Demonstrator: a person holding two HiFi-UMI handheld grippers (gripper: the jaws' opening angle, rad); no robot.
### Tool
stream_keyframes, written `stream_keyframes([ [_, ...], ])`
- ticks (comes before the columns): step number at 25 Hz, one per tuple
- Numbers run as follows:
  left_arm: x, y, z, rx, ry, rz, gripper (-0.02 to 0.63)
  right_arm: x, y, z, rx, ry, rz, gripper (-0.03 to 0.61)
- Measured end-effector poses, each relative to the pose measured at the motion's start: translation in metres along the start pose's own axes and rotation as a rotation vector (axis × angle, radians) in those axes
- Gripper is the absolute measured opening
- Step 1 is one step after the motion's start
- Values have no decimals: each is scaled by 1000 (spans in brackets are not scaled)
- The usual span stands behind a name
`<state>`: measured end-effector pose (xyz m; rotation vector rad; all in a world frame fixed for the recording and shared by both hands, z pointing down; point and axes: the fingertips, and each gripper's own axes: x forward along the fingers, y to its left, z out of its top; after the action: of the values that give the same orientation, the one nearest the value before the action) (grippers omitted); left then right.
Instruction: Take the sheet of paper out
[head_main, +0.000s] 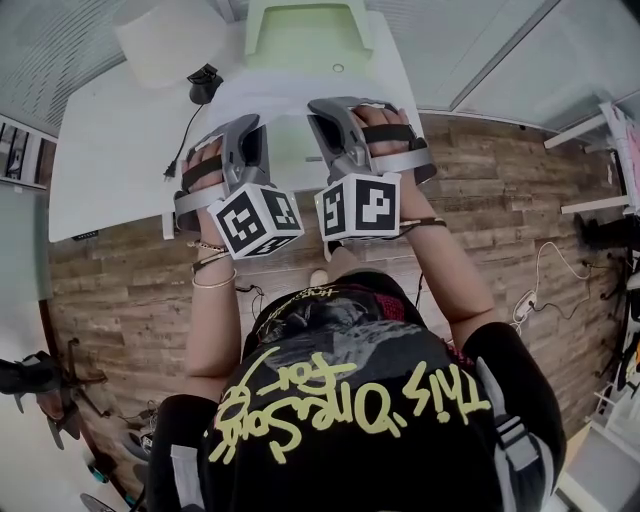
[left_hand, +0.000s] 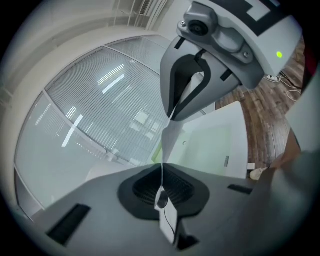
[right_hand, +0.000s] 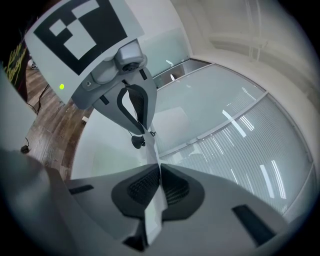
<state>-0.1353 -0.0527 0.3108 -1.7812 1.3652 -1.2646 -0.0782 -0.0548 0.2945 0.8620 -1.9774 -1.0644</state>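
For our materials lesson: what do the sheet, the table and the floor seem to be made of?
The sheet: thin white paper, likely; it shows edge-on and bends. The table: smooth white top, maybe laminate; faint sheen. The floor: wood or wood-look planks, matt; grain and seams show.

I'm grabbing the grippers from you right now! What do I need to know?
Left gripper: fingers shut on one edge of the sheet of paper.
Right gripper: fingers shut on the opposite edge.
Sheet: hangs stretched between the two grippers, above the white table, on the near side of the pale green tray.
Done: sheet gripped on both sides and off the table.
Left: I cannot tell whether its far end is fully clear of the tray, so probably draw it toward you, keeping both grips tight.
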Motion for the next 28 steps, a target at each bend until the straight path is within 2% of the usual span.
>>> stream_keyframes([
  [28,-21,18,11,65,-31,64,8,-21,-19,15,-31,-37,-98,8],
])
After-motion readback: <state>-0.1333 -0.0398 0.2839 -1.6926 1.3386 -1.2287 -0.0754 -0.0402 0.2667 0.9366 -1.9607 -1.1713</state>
